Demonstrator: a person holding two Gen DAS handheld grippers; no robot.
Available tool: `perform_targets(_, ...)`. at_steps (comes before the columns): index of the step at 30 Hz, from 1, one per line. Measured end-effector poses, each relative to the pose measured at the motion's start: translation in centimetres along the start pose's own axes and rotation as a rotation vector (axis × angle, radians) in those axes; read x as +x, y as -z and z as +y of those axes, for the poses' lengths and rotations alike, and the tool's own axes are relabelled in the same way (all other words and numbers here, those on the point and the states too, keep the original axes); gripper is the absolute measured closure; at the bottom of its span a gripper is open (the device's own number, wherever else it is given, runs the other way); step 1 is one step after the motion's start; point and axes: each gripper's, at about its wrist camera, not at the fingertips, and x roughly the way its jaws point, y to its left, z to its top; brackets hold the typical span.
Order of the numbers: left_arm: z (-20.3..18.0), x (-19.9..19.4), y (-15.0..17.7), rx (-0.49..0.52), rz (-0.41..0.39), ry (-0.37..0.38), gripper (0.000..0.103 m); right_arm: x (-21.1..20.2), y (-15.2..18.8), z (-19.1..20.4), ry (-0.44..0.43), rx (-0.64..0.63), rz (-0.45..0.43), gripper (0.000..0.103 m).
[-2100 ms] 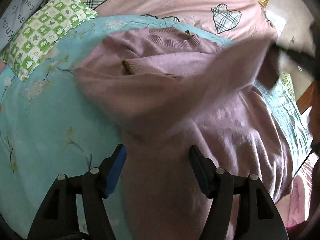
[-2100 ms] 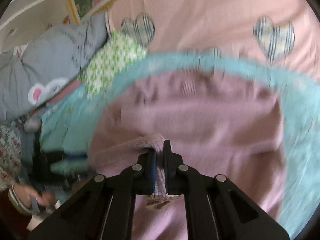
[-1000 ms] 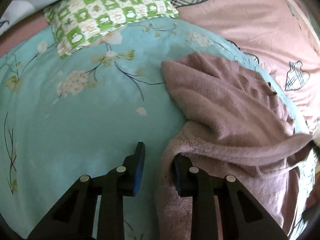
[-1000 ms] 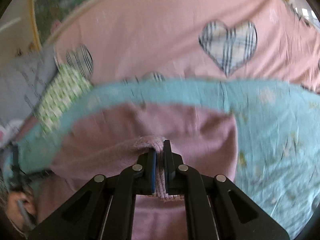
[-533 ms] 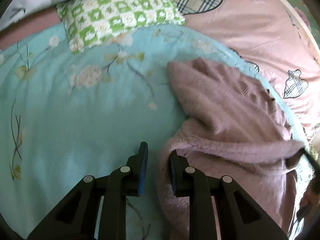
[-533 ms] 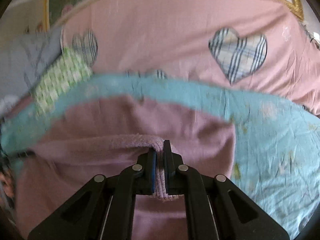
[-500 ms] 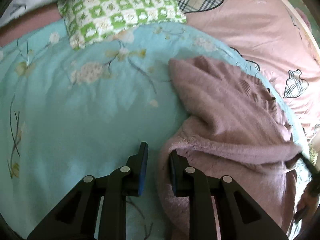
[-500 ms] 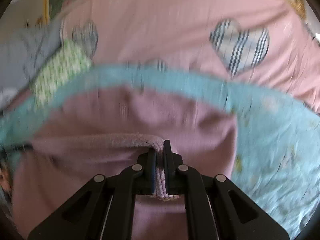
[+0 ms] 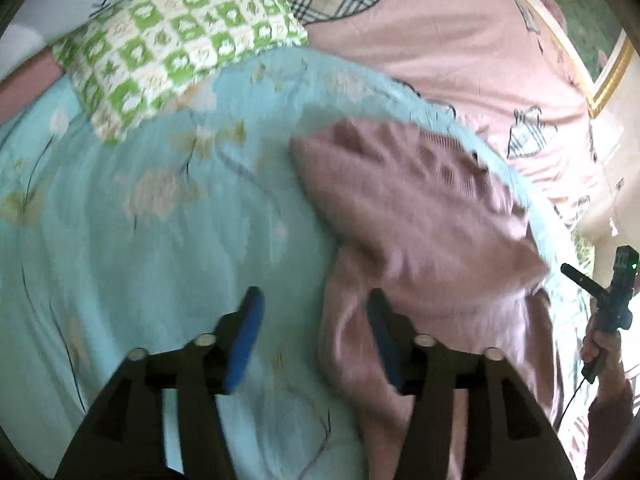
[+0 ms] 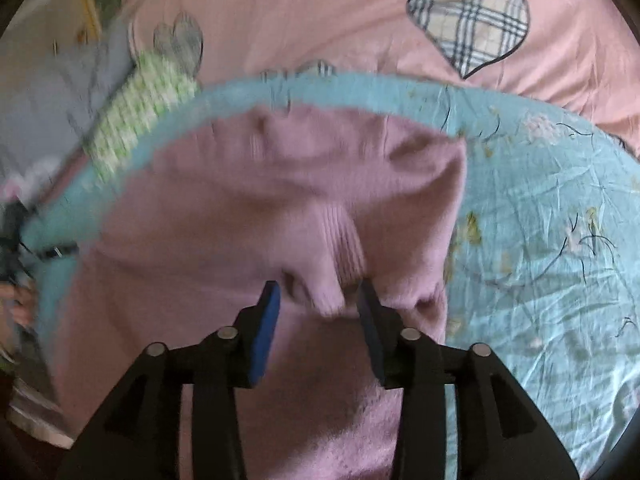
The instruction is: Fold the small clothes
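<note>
A mauve knitted sweater (image 9: 408,216) lies on a light blue floral sheet (image 9: 140,220), with both sleeves folded in over the body. My left gripper (image 9: 314,308) is open at the sweater's left edge; one finger is over the sheet, the other over the cloth. In the right wrist view the sweater (image 10: 248,216) fills the middle. My right gripper (image 10: 318,300) is open just above the ribbed sleeve cuff (image 10: 344,244), which lies loose on the body.
A green checked pillow (image 9: 180,44) lies at the far left. A pink sheet with plaid hearts (image 10: 360,12) lies behind. The right gripper's handle (image 9: 612,300) and the hand holding it show at the left view's right edge.
Both grippers have opened. The right one has let go of the sleeve cuff, which now lies on the sweater's body. The left one has released the sweater's left edge.
</note>
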Motion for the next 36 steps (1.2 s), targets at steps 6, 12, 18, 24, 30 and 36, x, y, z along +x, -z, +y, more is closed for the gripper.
perform_targets(6, -2.3, 4.4, -7.8, 0.154, 0.037, -0.007, 0.033, 3.2, -7.1, -1.3, 0.016, 0.004, -0.034, 0.05)
perform_targets(12, -5.7, 11.3, -14.5, 0.337, 0.105, -0.07, 0.025, 9.7, -12.2, -0.5, 0.025, -0.122, 0.027, 0.038)
perform_targets(18, -7.3, 16.5, -17.0, 0.453, 0.177, -0.086, 0.025, 16.4, -15.4, 0.8, 0.051, -0.312, 0.121, 0.034)
perform_targets(24, -8.3, 19.7, -15.9, 0.59, 0.191, -0.136, 0.039, 20.8, -14.7, 1.0, 0.045, -0.452, 0.229, 0.039)
perform_targets(30, -10.9, 17.9, -16.4, 0.649, 0.081, -0.152, 0.096, 17.7, -15.0, 0.4, 0.086, -0.391, 0.126, 0.098)
perform_targets(36, -11.0, 20.7, -18.8, 0.558, 0.057, -0.254, 0.096, 17.9, -16.5, -2.8, 0.212, -0.203, 0.036, 0.099)
